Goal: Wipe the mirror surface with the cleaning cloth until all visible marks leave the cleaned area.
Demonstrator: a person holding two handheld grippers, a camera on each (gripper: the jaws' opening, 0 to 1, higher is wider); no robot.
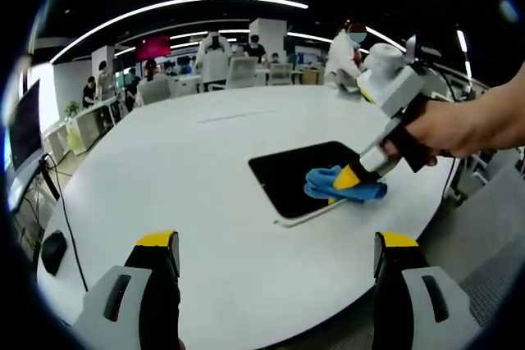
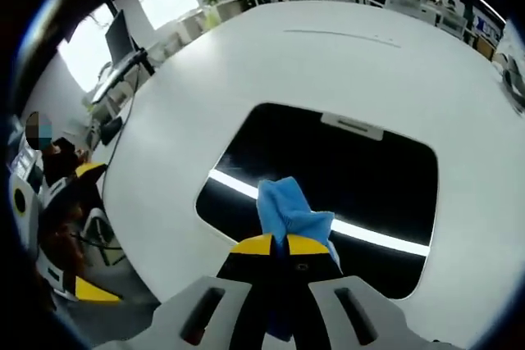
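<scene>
the mirror [image 1: 305, 176] lies flat on the round white table [image 1: 197, 170], toward the table's edge on the side nearest the person's hand [image 1: 449, 130]. in the right gripper view the mirror [image 2: 344, 178] is a dark rounded rectangle with a pale rim, and it reflects a bright ceiling light as a white streak across its near part. a small pale tab sits at the middle of its far edge.

the blue cleaning cloth [image 2: 287, 211] is bunched up and rests on the mirror's near part, touching the glass. the right gripper [image 2: 274, 245] has its yellow-tipped jaws closed together on the cloth. in the left gripper view the cloth [image 1: 343, 184] sits at the mirror's corner closest to the table edge, with the right gripper [image 1: 351, 176] pressing down on it from the hand above.

the left gripper [image 1: 277, 253] hovers over the table's near edge, well apart from the mirror, its two jaws spread wide with nothing between them.

desks, chairs and people [image 1: 215, 47] stand beyond the table's far edge.
</scene>
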